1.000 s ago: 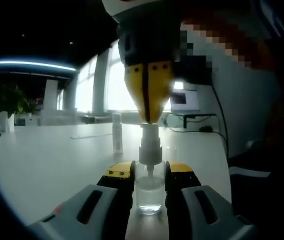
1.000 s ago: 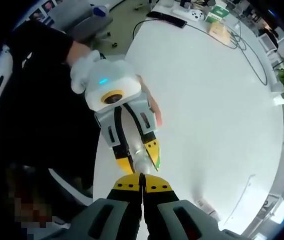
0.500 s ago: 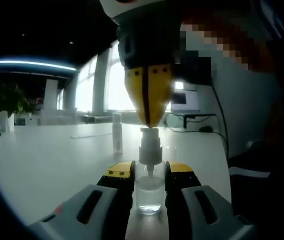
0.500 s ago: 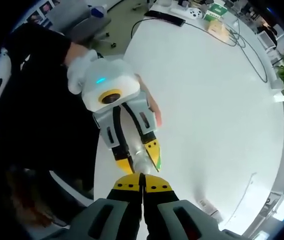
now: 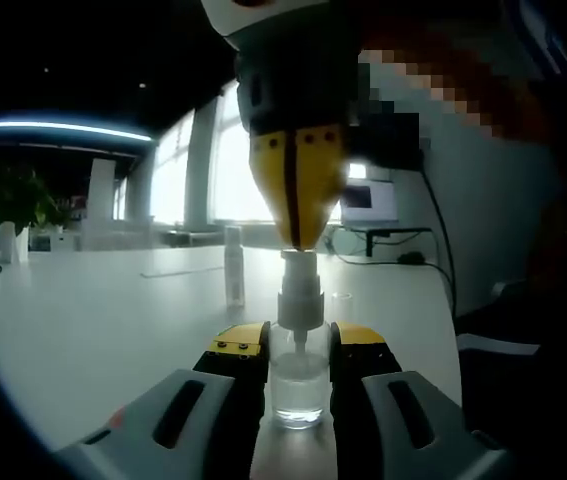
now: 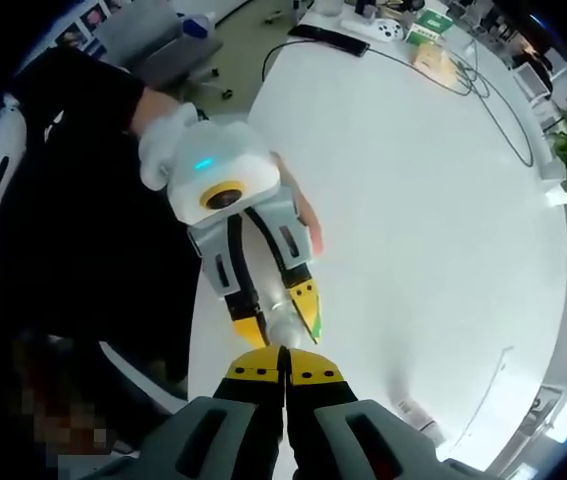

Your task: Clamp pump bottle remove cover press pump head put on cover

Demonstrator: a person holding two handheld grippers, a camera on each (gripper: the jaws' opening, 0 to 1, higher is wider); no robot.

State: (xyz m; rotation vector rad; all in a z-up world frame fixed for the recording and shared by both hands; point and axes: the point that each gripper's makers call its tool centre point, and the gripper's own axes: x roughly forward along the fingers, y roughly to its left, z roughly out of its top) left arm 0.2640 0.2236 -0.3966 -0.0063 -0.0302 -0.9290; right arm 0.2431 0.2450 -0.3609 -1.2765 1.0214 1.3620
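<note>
The small clear glass pump bottle [image 5: 298, 372] stood upright on the white table [image 5: 93, 320], clamped by the left gripper [image 5: 298, 350]. The right gripper [image 5: 295, 235], jaws closed, bore vertically onto its pump head [image 5: 299, 268].

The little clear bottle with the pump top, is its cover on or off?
Off. The clear pump bottle shows its bare white pump head, with the right gripper touching its top.

An open-plan office — a long white table [image 6: 433, 200] runs under tall bright windows [image 5: 231, 170] and a strip of ceiling light [image 5: 58, 128]. Cables [image 6: 483, 80], small boxes [image 6: 433, 45] and a monitor [image 5: 369, 203] sit on the desks, with potted plants [image 5: 23, 200] at the edges — and a grey office chair [image 6: 158, 40] stands on the floor.
</note>
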